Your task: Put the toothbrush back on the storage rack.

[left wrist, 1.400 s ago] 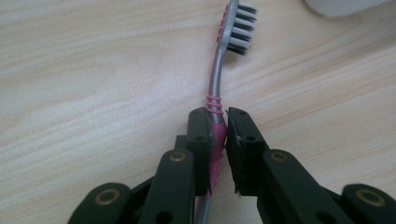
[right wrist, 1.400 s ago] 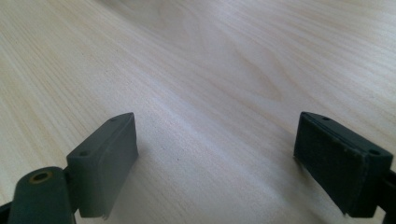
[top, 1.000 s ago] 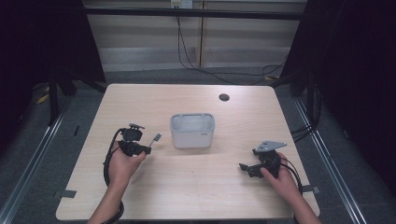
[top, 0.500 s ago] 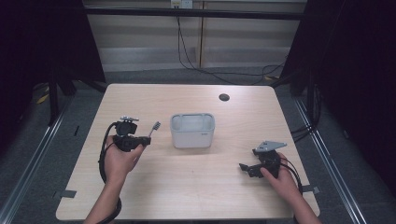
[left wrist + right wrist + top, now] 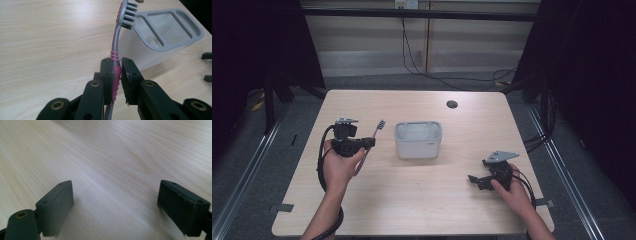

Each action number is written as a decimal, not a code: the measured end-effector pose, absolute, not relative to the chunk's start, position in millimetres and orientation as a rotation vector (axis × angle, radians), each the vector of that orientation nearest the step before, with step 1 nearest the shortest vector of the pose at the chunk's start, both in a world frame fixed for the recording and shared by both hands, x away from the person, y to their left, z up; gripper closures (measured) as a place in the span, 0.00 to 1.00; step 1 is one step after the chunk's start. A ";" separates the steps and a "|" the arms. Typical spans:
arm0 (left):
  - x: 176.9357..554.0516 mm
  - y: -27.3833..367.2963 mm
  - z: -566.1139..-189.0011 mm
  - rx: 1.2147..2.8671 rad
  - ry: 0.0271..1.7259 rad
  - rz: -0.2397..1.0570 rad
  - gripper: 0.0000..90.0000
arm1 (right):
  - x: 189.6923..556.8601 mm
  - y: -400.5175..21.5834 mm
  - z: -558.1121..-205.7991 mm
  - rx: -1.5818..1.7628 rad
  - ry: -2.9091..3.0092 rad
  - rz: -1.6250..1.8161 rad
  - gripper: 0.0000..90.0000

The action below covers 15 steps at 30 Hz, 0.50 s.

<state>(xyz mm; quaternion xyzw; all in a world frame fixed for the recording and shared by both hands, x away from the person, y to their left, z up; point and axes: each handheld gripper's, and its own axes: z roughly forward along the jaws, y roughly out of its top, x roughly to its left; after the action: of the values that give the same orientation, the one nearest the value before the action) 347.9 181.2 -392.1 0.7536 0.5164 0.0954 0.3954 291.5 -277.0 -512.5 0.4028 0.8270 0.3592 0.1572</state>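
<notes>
Left gripper [image 5: 117, 72] clamps the pink-and-grey plastic toothbrush [image 5: 115, 53] mid-handle: judged light, stiff, somewhat slippery; grip suitable. Right gripper [image 5: 115, 207] open, empty, near the bench's right edge.

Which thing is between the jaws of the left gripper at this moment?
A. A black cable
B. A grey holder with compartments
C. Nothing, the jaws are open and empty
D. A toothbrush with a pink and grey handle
D: in the left gripper view, the left gripper is shut on the handle of the toothbrush, whose bristles point toward the grey holder.
</notes>
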 end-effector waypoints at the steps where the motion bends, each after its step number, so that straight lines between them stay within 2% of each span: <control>1: 348.1 180.7 -391.4 1.904 1.308 0.243 0.89 | 291.5 -277.0 -512.5 1.153 2.366 1.028 0.14; 15: 350.2 175.7 -370.2 1.827 1.248 0.279 0.89 | 291.5 -277.0 -512.5 1.153 2.367 1.027 0.14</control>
<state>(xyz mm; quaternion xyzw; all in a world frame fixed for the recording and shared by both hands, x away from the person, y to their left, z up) 350.2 175.7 -370.2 0.7355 0.5024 0.1124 0.4404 291.5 -277.0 -512.5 0.4028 0.8272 0.3589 0.1572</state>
